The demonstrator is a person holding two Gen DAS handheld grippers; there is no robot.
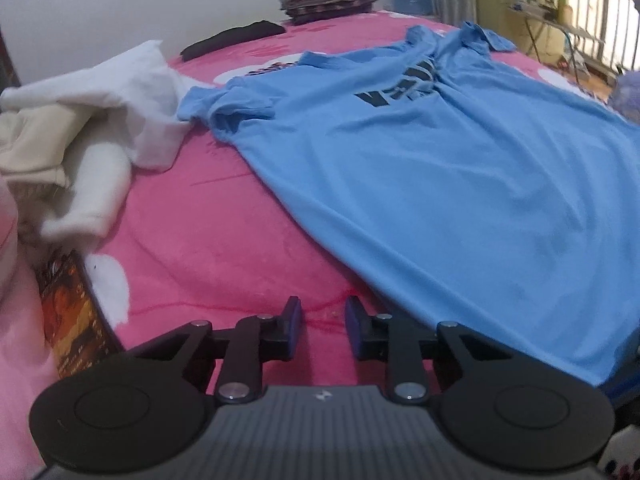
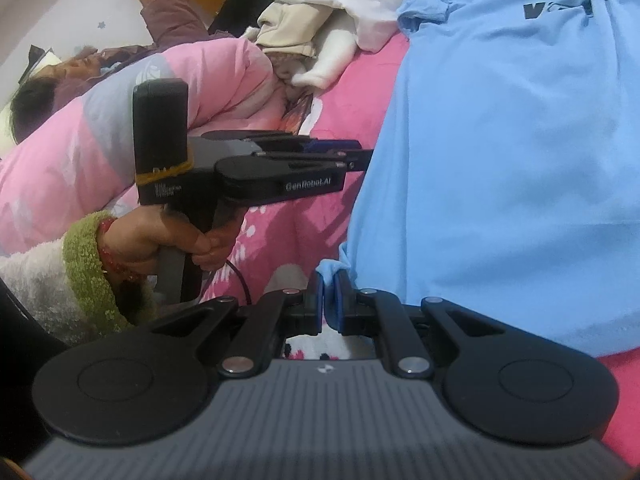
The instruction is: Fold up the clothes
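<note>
Two grippers work at the blue T-shirt's near hem. The right gripper is pinched tight on a bunched corner of it. The left gripper has its jaws slightly apart over bare pink blanket, just beside the hem, gripping nothing. Spread flat, the shirt covers the bed, white clothes heaped beyond.

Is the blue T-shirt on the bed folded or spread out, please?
Spread out: the blue T-shirt lies flat on the bed, sleeve and print showing.
</note>
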